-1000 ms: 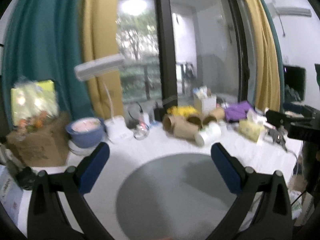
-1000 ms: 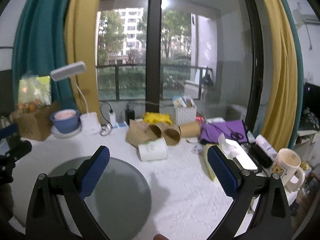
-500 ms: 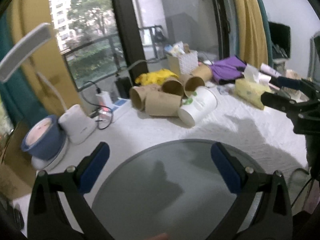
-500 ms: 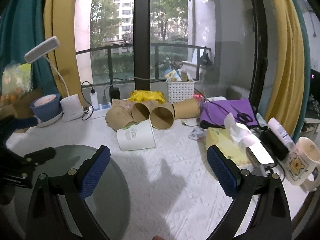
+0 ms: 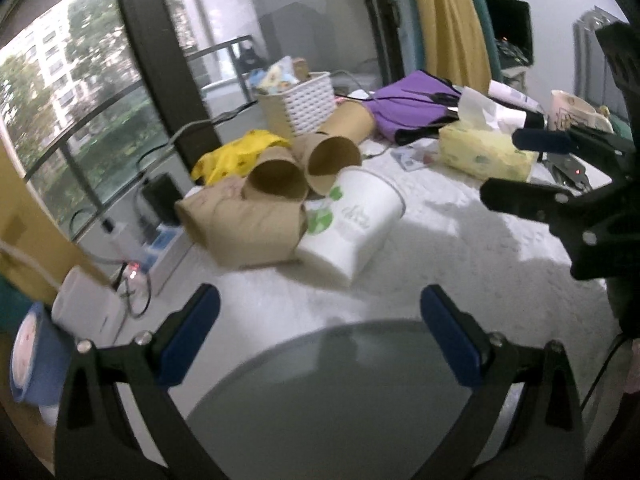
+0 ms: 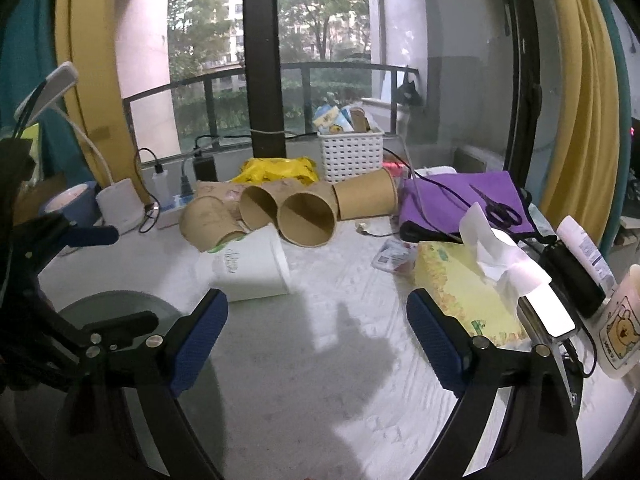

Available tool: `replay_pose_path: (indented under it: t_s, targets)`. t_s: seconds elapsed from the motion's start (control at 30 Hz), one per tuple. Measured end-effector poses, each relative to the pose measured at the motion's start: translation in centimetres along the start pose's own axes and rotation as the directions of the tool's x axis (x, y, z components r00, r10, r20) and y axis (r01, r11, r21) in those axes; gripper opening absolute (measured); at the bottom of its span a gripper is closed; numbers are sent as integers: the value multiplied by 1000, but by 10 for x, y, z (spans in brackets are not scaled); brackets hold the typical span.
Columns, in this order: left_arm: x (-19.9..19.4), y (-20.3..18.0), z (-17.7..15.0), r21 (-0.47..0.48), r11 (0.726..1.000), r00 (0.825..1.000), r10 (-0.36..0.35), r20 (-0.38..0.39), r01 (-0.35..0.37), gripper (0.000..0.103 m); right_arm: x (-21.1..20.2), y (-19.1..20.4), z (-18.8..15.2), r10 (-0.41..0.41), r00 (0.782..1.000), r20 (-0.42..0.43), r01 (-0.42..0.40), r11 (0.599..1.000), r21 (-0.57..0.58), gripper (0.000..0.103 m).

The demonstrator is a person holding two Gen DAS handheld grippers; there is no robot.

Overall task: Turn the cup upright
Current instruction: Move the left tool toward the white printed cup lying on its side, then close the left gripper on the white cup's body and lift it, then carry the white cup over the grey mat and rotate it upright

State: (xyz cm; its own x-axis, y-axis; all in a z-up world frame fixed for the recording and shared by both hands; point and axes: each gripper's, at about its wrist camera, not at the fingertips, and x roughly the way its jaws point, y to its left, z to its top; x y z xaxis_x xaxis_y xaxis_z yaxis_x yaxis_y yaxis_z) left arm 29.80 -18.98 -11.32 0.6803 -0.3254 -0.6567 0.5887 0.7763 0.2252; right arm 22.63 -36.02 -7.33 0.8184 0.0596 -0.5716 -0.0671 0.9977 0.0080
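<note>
A white paper cup with green print (image 5: 352, 224) lies on its side on the white table, also seen in the right wrist view (image 6: 252, 266). Several brown paper cups (image 5: 248, 224) (image 6: 306, 220) lie on their sides just behind it. My left gripper (image 5: 320, 332) is open and empty, a short way in front of the white cup, over a round grey mat (image 5: 352, 396). My right gripper (image 6: 318, 334) is open and empty, in front and to the right of the white cup. The right gripper also shows in the left wrist view (image 5: 536, 168). The left gripper also shows in the right wrist view (image 6: 104, 280).
A yellow tissue box (image 6: 460, 292), a purple cloth with scissors (image 6: 464, 204), a white basket (image 6: 352, 156) and a cartoon mug (image 6: 620, 328) stand to the right and back. A desk lamp base (image 6: 120, 204), a blue bowl (image 5: 32, 360) and a power strip sit at the left.
Both grippers have moved forward toward the cups, which now look larger and closer. The left view has swung right. Both stay open.
</note>
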Motion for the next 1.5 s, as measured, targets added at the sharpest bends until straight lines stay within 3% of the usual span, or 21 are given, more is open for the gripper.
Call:
replay_pose_path:
  t_s: [0.17, 0.43, 0.47, 0.57, 0.87, 1.03, 1.27, 1.5]
  targets:
    - [29, -1, 14, 59, 998, 1000, -23, -22, 24, 89, 12, -7, 0, 0, 1000, -13, 0, 1000, 7, 92]
    - [66, -4, 28, 155, 985, 996, -61, -67, 71, 89, 27, -14, -3, 23, 999, -43, -22, 999, 28, 89]
    - [68, -6, 28, 158, 984, 995, -68, -69, 79, 86, 27, -15, -4, 25, 999, -43, -24, 999, 30, 89]
    - [78, -12, 30, 184, 980, 994, -64, -91, 80, 65, 28, -17, -3, 27, 999, -45, -26, 999, 42, 89]
    - [81, -12, 31, 176, 982, 995, -55, -83, 68, 64, 29, -20, -3, 24, 999, -46, -22, 999, 50, 89]
    - [60, -6, 31, 125, 990, 998, -56, -35, 60, 63, 22, -17, -1, -1, 1000, -24, 2, 1000, 27, 89]
    - [8, -7, 25, 69, 997, 998, -48, 36, 45, 63, -3, -7, 7, 24, 1000, 16, -24, 999, 21, 89]
    - [-56, -1, -9, -60, 998, 997, 1, 79, 4, 63, -48, 26, 11, 72, 995, 65, -70, 997, -28, 89]
